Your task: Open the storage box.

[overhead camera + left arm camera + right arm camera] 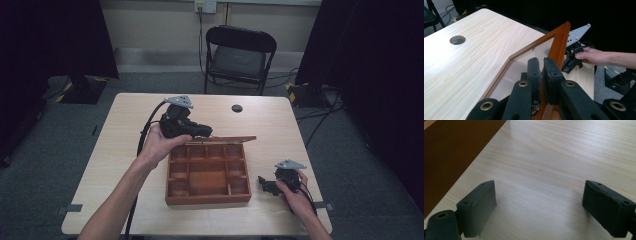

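Observation:
A brown wooden box (207, 199) with several empty compartments sits at the middle of the table. Its lid (225, 139) stands raised at the far side. The lid's frame (560, 40) holds a clear pane (529, 55). My left gripper (207, 132) is shut on that frame, and in the left gripper view the two jaws of the left gripper (542, 66) pinch the wooden edge. My right gripper (261, 181) rests low on the table to the right of the box, open and holding nothing. In its own view the right gripper (540, 202) shows bare tabletop between its jaws, with the box wall (454, 152) at the left.
A round cable hole (237, 108) lies in the light wood table (125, 165) behind the box. A black folding chair (239, 55) stands beyond the far edge. Dark curtains hang on both sides. The right hand holding the other gripper (571, 62) shows past the lid.

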### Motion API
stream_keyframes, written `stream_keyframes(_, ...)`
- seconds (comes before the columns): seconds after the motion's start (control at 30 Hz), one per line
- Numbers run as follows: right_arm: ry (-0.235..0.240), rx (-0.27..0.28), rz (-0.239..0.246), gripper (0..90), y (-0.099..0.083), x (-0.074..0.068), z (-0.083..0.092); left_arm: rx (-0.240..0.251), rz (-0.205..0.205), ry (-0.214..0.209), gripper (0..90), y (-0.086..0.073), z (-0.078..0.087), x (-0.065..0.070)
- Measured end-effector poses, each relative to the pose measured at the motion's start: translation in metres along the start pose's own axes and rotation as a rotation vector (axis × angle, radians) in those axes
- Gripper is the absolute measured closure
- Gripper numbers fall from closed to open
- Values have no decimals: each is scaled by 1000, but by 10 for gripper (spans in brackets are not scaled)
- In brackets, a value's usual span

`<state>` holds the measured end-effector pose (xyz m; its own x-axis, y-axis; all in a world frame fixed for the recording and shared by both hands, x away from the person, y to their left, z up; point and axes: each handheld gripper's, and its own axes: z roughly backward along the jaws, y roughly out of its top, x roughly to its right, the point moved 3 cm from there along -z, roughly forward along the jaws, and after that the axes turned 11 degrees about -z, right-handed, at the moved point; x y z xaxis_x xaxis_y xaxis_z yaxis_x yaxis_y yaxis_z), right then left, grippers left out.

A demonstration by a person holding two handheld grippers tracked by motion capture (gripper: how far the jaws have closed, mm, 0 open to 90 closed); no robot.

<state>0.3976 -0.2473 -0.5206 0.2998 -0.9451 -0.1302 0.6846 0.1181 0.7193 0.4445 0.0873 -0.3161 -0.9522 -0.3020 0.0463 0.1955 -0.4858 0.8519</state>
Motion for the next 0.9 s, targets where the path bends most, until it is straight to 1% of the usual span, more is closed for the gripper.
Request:
stream_keyframes(0.33,0,-1,-1,111,0,0,0,-3,0,7,842,0,0,0)
stream_keyframes(0.9,0,-1,-1,111,0,0,0,5,2,0,843,0,0,0)
